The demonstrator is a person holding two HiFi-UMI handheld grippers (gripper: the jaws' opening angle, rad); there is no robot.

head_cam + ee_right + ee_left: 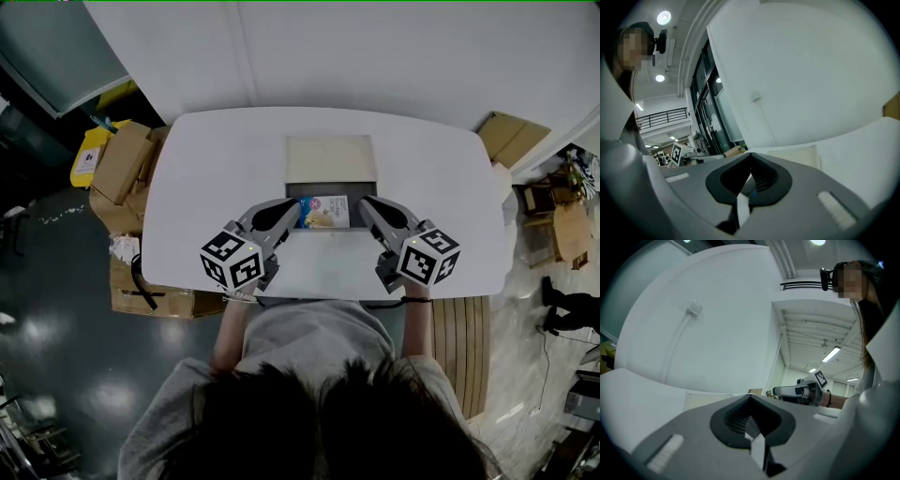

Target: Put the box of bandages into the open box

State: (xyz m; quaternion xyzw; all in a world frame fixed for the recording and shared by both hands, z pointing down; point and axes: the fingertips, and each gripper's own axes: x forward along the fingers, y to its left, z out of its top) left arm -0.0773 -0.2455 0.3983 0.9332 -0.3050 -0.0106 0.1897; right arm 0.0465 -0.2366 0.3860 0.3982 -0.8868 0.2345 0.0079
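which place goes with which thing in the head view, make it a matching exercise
Things:
1 box of bandages
2 beige lid of the open box
3 cardboard boxes
4 right gripper

Places:
a on the floor, left of the table
b just right of the bandages
c between the left gripper and the right gripper
d just beyond the bandages, away from the person

Pairs: 1-c, 2-d, 3-a, 4-b

I can read no words or numbers anywhere. The box of bandages (325, 211), far on the tabletop (206, 187), carries coloured print too small to make out. The cubes on my left gripper (296, 208) and right gripper (365, 202) show only black-and-white square patterns.
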